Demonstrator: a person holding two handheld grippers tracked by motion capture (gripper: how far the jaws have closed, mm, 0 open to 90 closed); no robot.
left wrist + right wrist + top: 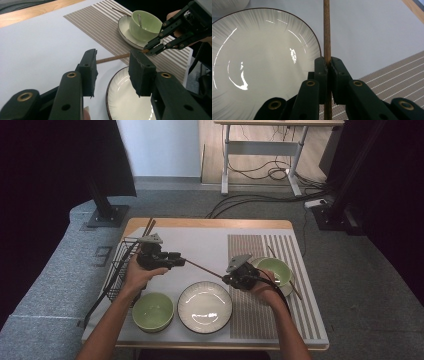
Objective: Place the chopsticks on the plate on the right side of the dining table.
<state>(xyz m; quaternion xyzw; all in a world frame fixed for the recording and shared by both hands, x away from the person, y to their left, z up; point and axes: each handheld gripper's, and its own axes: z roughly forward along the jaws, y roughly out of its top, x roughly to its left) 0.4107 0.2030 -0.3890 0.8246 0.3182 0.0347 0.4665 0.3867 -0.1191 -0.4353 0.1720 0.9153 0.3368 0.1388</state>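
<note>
Chopstick [326, 30] over white plate's [204, 306] far edge, clenched in right gripper [235, 278]; left gripper [112, 66] released, astride its other end; bare white surface [205, 245] beyond; desk [280, 124] far.

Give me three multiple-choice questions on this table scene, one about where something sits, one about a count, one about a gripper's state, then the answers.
1. Where does the white plate lie?
A. on the striped mat
B. on the white mat, right of a green bowl
C. in the wire basket

2. How many green bowls stand on the table?
A. one
B. two
C. three

3. How is the chopstick held?
A. by the right gripper alone
B. clamped by both grippers
C. lying loose on the plate

Answers: 1 B, the high view shows it beside the near green bowl. 2 B, a second green bowl sits on a saucer. 3 A, the right gripper pinches it; the left gripper has its fingers apart.
</note>
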